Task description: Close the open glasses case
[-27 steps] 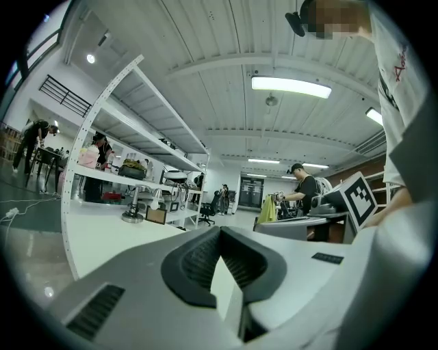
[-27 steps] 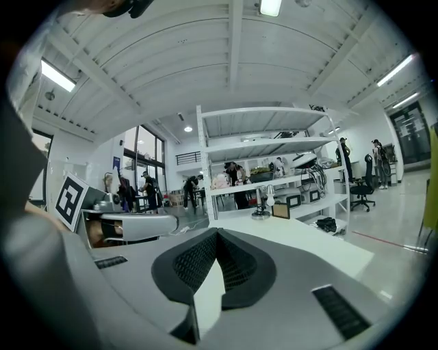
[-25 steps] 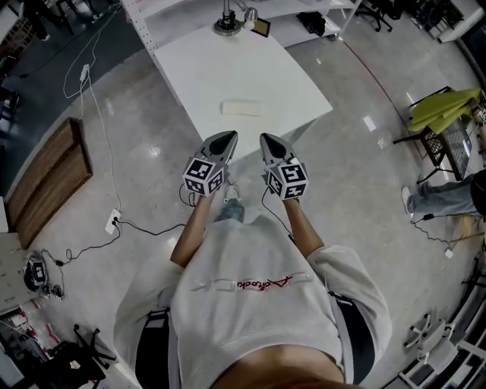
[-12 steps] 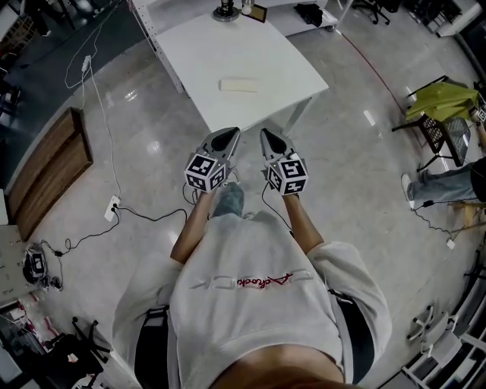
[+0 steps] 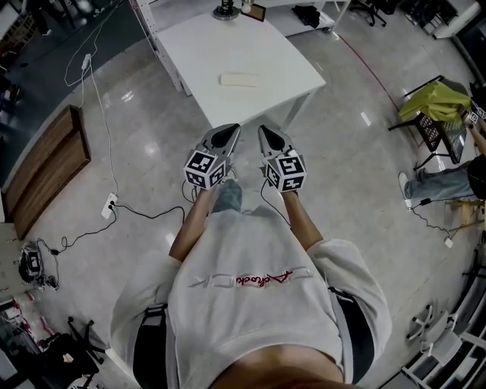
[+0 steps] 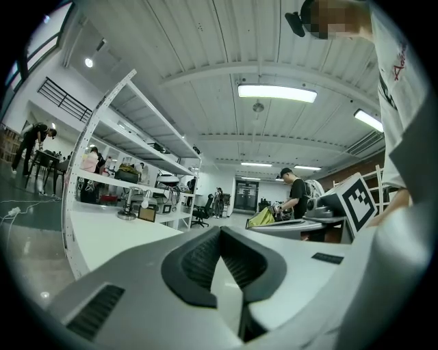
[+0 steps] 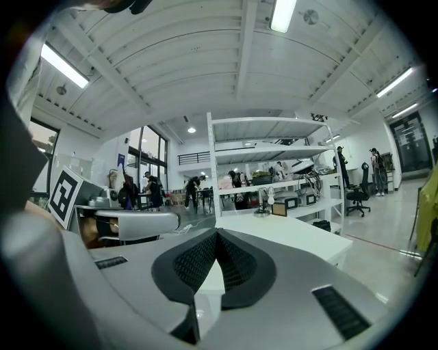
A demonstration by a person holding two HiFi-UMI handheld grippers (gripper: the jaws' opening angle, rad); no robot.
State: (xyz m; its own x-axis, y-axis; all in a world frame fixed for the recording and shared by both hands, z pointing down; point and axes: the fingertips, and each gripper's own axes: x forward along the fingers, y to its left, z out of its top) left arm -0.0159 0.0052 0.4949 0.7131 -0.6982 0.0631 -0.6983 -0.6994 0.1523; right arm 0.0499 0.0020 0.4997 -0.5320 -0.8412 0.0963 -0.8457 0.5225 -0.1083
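Observation:
A pale, flat glasses case [image 5: 238, 79] lies on the white table [image 5: 281, 61], too small here to tell how its lid stands. I stand on the floor short of the table's near corner. My left gripper [image 5: 225, 131] and right gripper [image 5: 267, 131] are held side by side in front of my chest, well short of the case. In the left gripper view the left gripper [image 6: 219, 230] has its jaws closed together with nothing between them. The right gripper [image 7: 216, 233] looks the same in its own view, pointing at the table [image 7: 294, 236]. The case does not show in either gripper view.
A lamp base [image 5: 223, 11] and a small frame [image 5: 260, 11] stand at the table's far edge. Cables and a power strip [image 5: 111, 205] lie on the floor to the left beside a wooden board [image 5: 45, 171]. A chair with yellow-green cloth [image 5: 439, 102] stands at the right. Shelving [image 7: 274, 164] rises behind the table.
The table and case sit a little higher and farther off in the head view. Both grippers stay shut and side by side.

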